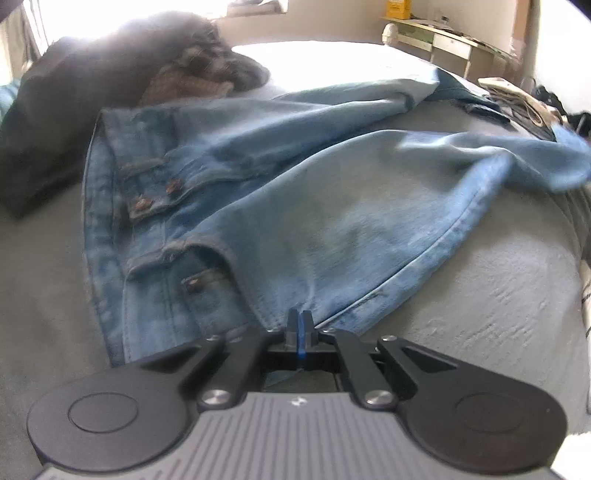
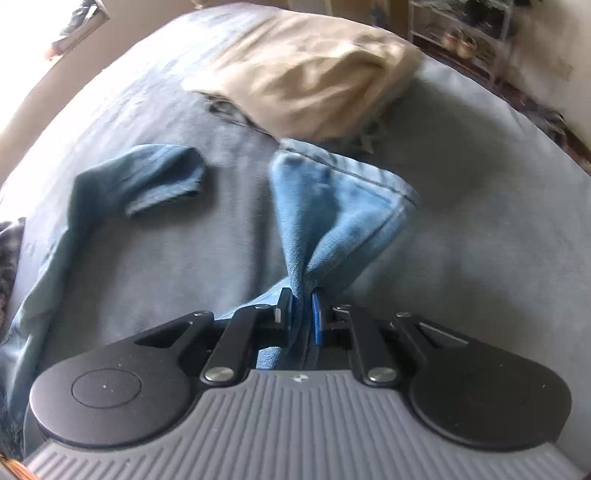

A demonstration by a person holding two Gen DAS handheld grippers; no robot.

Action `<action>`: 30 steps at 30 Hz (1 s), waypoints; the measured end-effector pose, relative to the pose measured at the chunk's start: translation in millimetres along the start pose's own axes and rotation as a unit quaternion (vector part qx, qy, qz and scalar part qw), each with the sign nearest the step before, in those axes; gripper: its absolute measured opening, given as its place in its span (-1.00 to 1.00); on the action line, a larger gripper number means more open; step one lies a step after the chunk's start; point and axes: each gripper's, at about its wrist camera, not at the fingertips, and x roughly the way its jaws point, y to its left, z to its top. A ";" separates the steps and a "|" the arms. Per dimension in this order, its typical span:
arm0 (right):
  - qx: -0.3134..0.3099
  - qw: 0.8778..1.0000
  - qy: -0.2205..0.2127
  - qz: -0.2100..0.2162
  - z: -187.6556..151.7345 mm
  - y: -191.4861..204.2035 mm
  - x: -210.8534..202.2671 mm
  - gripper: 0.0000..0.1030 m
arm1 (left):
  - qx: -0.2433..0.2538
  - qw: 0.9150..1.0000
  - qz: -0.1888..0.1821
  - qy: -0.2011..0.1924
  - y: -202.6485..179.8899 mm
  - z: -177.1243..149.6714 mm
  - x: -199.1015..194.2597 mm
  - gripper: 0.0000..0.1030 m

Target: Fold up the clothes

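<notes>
A pair of light blue jeans lies spread on a grey bed cover, waistband to the left, legs running to the right. My left gripper is shut on the near edge of the jeans by the waist. In the right wrist view my right gripper is shut on a bunched leg end of the jeans, lifted off the cover. The other leg end lies flat to the left.
A pile of dark clothes sits at the back left of the bed. A tan cushion lies beyond the held leg. A desk and shelves stand by the walls.
</notes>
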 end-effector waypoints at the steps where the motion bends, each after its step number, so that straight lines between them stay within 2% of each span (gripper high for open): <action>1: 0.017 1.000 0.012 -0.011 -2.3 -9.2 4.6 -0.70 | -0.009 1.000 -0.001 0.000 1.9 -0.8 -2.0 -0.94; 3: 0.047 0.998 0.024 -0.036 -8.8 -26.3 11.7 -0.25 | -0.027 1.000 -0.004 0.001 5.6 -2.5 -5.9 -0.86; 4: 0.060 0.997 0.013 -0.054 -10.1 -33.7 11.2 -0.18 | -0.036 0.999 -0.005 0.001 7.5 -3.4 -7.9 -0.79; 6: 0.079 0.993 -0.016 -0.087 -12.0 -44.8 7.0 -0.12 | -0.054 0.998 -0.008 0.001 11.2 -5.0 -11.8 -0.62; 10: 0.061 0.984 -0.125 -0.112 -9.6 -34.4 -26.3 -0.10 | -0.090 0.996 -0.013 0.002 18.7 -8.4 -19.7 -0.44; 12: -0.004 0.981 -0.178 -0.081 -3.8 1.4 -42.8 -0.01 | -0.108 0.994 -0.015 0.003 22.5 -10.1 -23.6 -0.27; 14: -0.107 0.973 -0.203 -0.028 -4.8 61.1 -48.2 0.07 | -0.138 0.990 -0.015 0.001 26.0 -16.1 -29.9 -0.23; 16: -0.215 0.952 -0.217 0.030 -7.7 125.2 -51.5 0.18 | -0.181 0.983 -0.010 0.003 31.6 -24.5 -31.4 -0.19; 18: -0.326 0.916 -0.210 0.101 -20.0 192.5 -49.7 0.26 | -0.226 0.974 -0.005 0.006 37.5 -33.3 -31.7 -0.17; 20: -0.430 0.868 -0.187 0.165 -46.0 256.6 -44.1 0.32 | -0.275 0.962 -0.001 0.000 43.0 -40.8 -29.1 -0.08; 21: -0.478 0.842 -0.169 0.182 -64.9 284.2 -39.9 0.37 | -0.299 0.954 0.001 -0.004 45.7 -44.4 -27.4 -0.03; 23: -0.570 0.782 -0.131 0.215 -102.8 339.3 -31.3 0.50 | -0.342 0.940 0.002 -0.014 50.6 -51.1 -23.8 -0.01; 24: -0.612 0.748 -0.111 0.231 -121.7 366.8 -27.0 0.50 | -0.355 0.935 0.000 -0.022 52.3 -53.9 -21.8 0.00; 26: -0.690 0.672 -0.071 0.259 -159.6 422.0 -18.5 0.53 | -0.382 0.923 -0.004 -0.037 55.8 -59.4 -17.8 0.00; 27: -0.718 0.641 -0.059 0.266 -175.5 444.5 -13.8 0.54 | -0.395 0.918 -0.006 -0.044 57.6 -62.2 -15.8 0.00; 29: -0.746 0.607 -0.058 0.268 -196.7 474.4 -1.8 0.61 | -0.421 0.905 -0.011 -0.059 61.1 -67.8 -11.8 0.00; 30: -0.753 0.598 -0.058 0.270 -201.1 487.4 4.6 0.64 | -0.434 0.898 -0.013 -0.067 62.8 -70.5 -9.9 0.00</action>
